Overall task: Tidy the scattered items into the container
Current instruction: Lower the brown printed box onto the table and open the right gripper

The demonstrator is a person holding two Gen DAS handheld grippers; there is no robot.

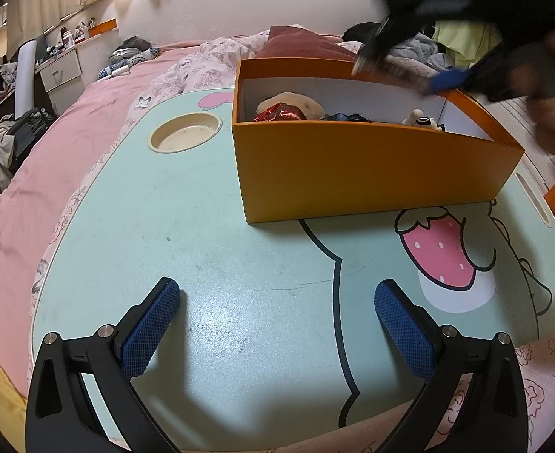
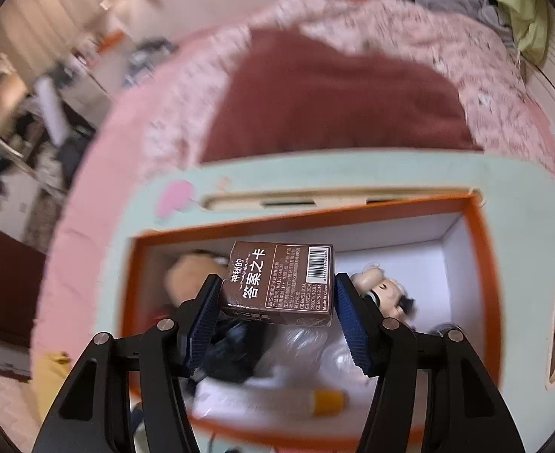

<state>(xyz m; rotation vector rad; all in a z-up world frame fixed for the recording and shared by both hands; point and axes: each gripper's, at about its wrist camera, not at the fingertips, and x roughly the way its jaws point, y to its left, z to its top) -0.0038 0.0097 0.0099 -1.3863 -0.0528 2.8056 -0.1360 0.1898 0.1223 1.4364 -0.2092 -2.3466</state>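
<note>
An orange box [image 1: 352, 166] with a white inside stands on a mint cartoon lap table [image 1: 217, 249]. It holds several items: a red foil piece [image 1: 281, 113], a tan round toy, a small figurine [image 2: 385, 288] and a white tube with a yellow cap [image 2: 326, 402]. My right gripper [image 2: 277, 294] is shut on a brown card box [image 2: 281, 283] and holds it above the orange box's [image 2: 481, 249] inside. It shows blurred over the box's far rim in the left wrist view [image 1: 402, 64]. My left gripper [image 1: 277, 298] is open and empty, low over the table's near part.
The table sits on a bed with a pink sheet [image 1: 51, 173] and a floral quilt [image 1: 209, 64]. A round cup recess [image 1: 185, 132] lies left of the box. A dark red cushion [image 2: 334, 94] lies behind the table. Clothes pile at the far right [image 1: 458, 41].
</note>
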